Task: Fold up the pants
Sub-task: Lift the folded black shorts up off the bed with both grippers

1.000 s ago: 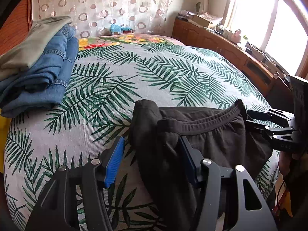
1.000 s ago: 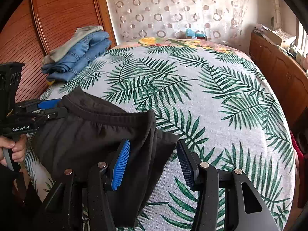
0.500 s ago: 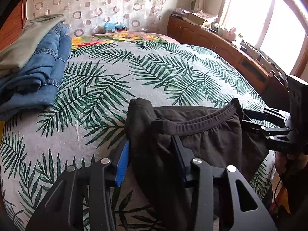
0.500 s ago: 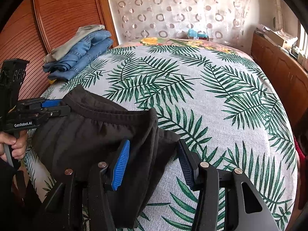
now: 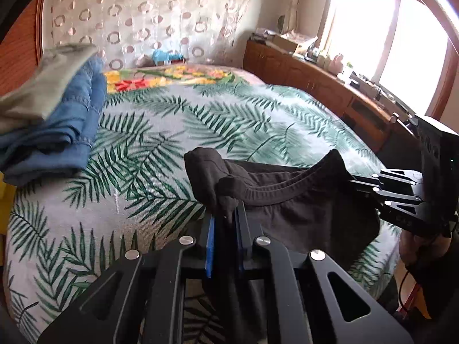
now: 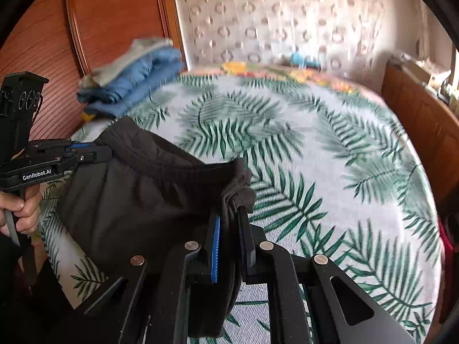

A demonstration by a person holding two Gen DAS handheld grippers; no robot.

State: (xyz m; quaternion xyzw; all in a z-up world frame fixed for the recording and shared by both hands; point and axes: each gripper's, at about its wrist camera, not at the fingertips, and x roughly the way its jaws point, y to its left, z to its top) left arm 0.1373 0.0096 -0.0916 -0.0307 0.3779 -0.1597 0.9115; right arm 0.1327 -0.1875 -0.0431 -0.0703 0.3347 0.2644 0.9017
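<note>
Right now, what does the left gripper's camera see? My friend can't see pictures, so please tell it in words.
The left gripper is pinched shut on the waistband of the black pants, while the right gripper clamps the other end. Beyond lie the palm-leaf bedspread and folded jeans.

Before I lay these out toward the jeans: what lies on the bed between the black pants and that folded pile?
Only bare leaf-print bedspread separates the black pants from the folded pile; the left wrist view shows it.
</note>
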